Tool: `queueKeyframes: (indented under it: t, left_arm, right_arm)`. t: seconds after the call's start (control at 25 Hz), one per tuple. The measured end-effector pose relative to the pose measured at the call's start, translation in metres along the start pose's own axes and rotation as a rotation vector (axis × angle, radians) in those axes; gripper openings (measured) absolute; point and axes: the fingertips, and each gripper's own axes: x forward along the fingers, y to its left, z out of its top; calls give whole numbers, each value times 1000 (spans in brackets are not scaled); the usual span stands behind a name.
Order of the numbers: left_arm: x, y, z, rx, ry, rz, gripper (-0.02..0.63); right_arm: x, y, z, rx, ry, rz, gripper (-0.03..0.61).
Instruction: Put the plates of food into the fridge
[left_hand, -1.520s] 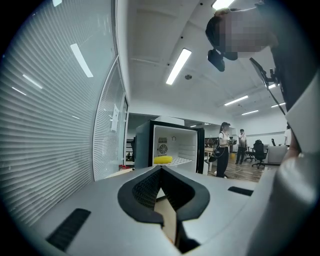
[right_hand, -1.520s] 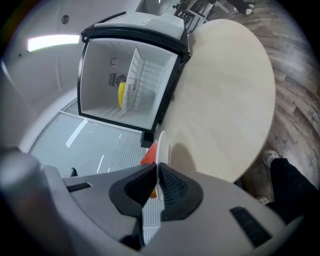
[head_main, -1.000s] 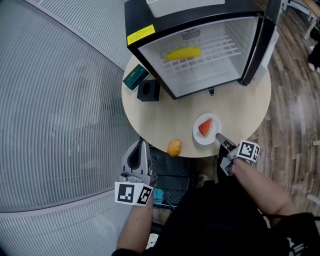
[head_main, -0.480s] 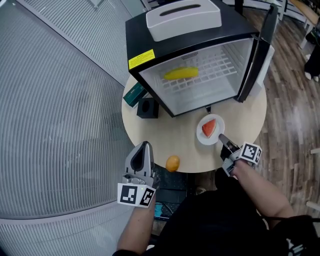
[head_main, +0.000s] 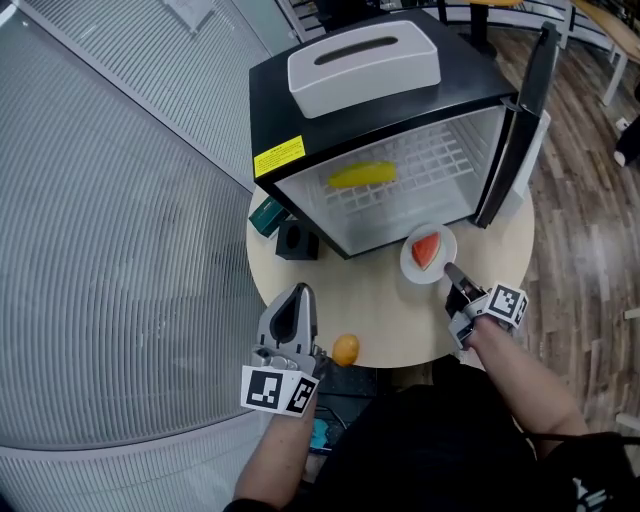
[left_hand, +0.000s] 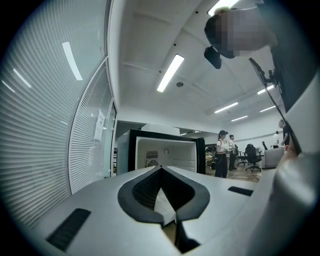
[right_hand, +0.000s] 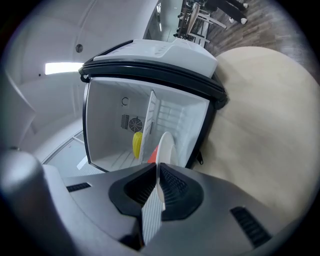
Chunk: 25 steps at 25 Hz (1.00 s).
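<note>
The right gripper (head_main: 450, 270), clamped on the 5 o'clock rim of the plate (head_main: 412, 262) at the mouth of the fridge (head_main: 280, 110), holds only an edge, so a tilt could slide the melon (head_main: 427, 248) off or knock the door (head_main: 520, 120) at 3 o'clock, while the left gripper (head_main: 296, 300) is closed and empty.

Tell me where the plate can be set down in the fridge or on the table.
In the fridge, the wire shelf is bare right of the yellow food, up to the open door. The table is bare between the orange and the fridge. Crowded: the table's left edge, with a green box and a black box by the fridge.
</note>
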Motion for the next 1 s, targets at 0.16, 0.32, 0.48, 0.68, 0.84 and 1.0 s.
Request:
queueKeyframes:
  t: [0.16, 0.32, 0.48, 0.68, 0.84, 1.0]
  left_arm:
    - [18, -9, 3, 7, 4, -23, 5]
    - [34, -13, 3, 11, 8, -29, 6]
    - [50, -13, 7, 17, 10, -31, 6]
    - [70, -16, 9, 20, 18, -38, 6]
    - [87, -25, 2, 20, 36, -59, 6]
    - [102, -26, -6, 9, 56, -66, 5]
  right_arm:
    - [7, 1, 21, -4, -27, 11, 17]
    - [16, 5, 38, 9, -53, 40, 17]
    - [24, 3, 53, 25, -68, 34, 18]
    - [35, 2, 70, 24, -83, 50, 18]
    - [46, -4, 85, -1, -96, 48, 18]
    - [53, -16, 94, 22, -105, 14, 18]
